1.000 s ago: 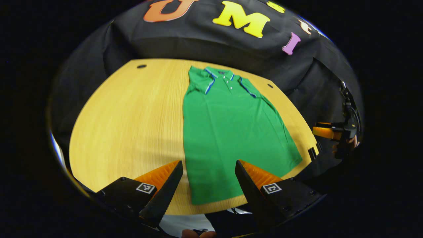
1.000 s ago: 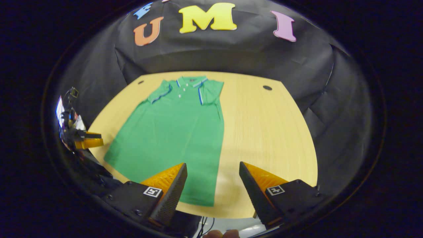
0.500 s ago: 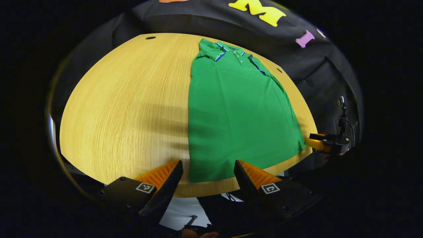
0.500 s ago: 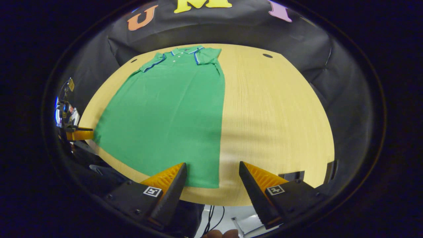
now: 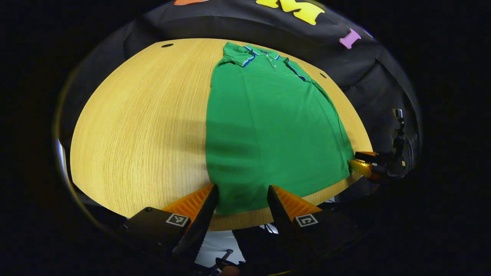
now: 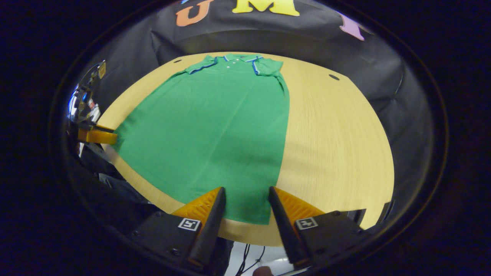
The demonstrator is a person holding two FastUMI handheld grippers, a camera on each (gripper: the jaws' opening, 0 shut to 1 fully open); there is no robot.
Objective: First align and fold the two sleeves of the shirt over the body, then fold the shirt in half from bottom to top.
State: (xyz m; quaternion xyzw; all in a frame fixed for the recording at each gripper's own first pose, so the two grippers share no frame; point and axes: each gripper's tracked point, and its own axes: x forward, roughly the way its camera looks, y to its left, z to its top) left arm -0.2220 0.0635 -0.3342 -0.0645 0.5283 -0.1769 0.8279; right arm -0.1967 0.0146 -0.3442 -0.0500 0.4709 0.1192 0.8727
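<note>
In the left gripper view, bare wooden worktop (image 5: 138, 130) spreads out to the left of the left gripper (image 5: 242, 191), with a small dark hole (image 5: 167, 45) at its far left corner. The gripper itself is spread apart, one finger on each side of the near left corner of the green shirt (image 5: 268, 126); whether the fingers touch the cloth cannot be told. Ahead of the gripper the shirt lies flat on the worktop, hem nearest, collar (image 5: 264, 53) farthest, and both short sleeves are folded in over the body, their blue and white trim showing beside the button placket. Farther right, at the shirt's other hem corner, sits the right gripper (image 5: 364, 163), just at the edge of the cloth, with a dark handle and camera mount behind it.

In the right gripper view, far to the left of the right gripper (image 6: 245, 195), the left gripper (image 6: 96, 136) reaches to the shirt's far hem corner at the worktop's edge. The shirt (image 6: 215, 126) stretches ahead and left of the right gripper, collar (image 6: 234, 58) at the far end. The right gripper is spread apart, its fingers straddling the near hem corner; contact with the cloth cannot be told. To the right lies open worktop (image 6: 337, 138) with a small dark hole (image 6: 333, 77) near its far right edge.
</note>
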